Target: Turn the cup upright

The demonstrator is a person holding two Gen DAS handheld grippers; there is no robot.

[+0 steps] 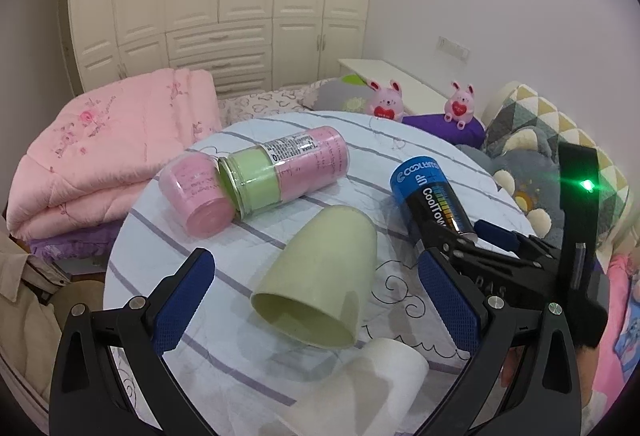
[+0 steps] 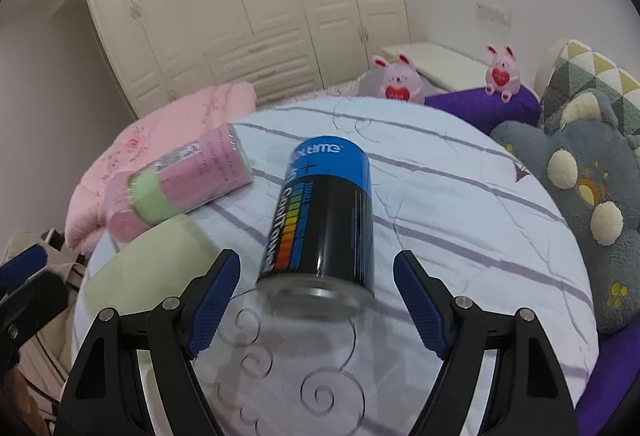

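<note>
Paper roll (image 1: 372,388) sits nearest, under the left gripper (image 1: 316,292), whose jaws gape around the cup (image 1: 320,272) lying sideways, untouched. Right gripper (image 2: 316,300) gapes around the can (image 2: 324,220). Closing carelessly could roll the cup into the jars (image 1: 256,175).

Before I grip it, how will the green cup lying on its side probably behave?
The green cup is tapered and lies on its side, so a push would likely roll it in a curve. It looks like thin, empty plastic, probably light and stiff. The left gripper is open around it.
</note>
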